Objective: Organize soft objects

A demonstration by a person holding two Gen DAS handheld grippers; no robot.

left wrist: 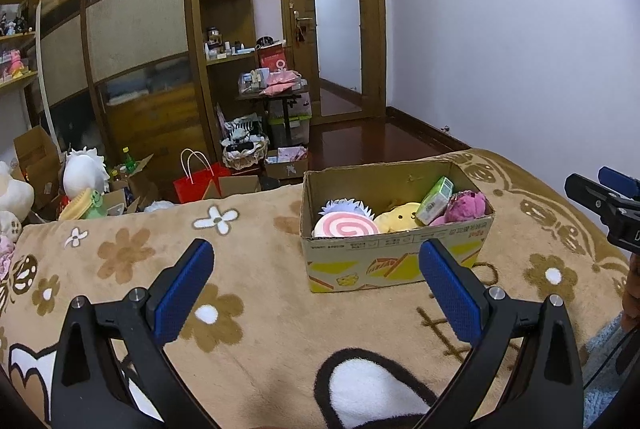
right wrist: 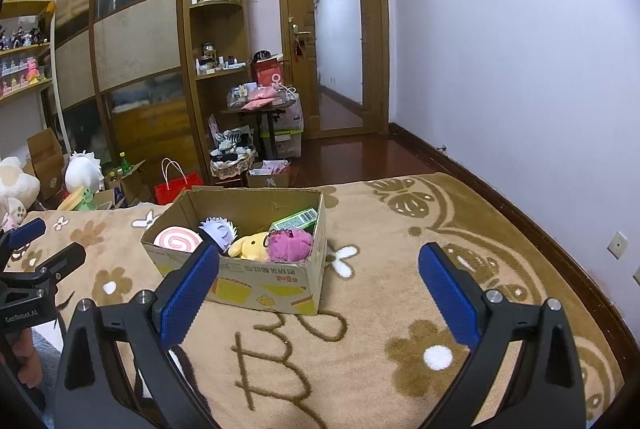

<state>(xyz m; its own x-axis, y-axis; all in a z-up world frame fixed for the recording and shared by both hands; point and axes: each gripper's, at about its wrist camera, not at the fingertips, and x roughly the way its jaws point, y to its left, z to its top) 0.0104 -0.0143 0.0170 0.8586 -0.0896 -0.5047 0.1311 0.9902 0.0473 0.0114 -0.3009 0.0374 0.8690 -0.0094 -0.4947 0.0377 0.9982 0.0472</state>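
Left wrist view: the left gripper [left wrist: 316, 265] is held with fingers wide, empty, above the blanket [left wrist: 260, 229]; the cardboard box [left wrist: 396, 261] of soft toys [left wrist: 346, 227] is seen ahead. The right gripper [right wrist: 320, 271] is likewise spread wide and empty; the box lies ahead-left.

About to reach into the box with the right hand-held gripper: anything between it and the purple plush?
Only the cardboard box's near wall stands between the open right hand-held gripper and the purple plush; going over the rim looks clear.

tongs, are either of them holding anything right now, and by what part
Nothing is held. The left tongs and right tongs are both open and empty above the blanket, short of the cardboard box.
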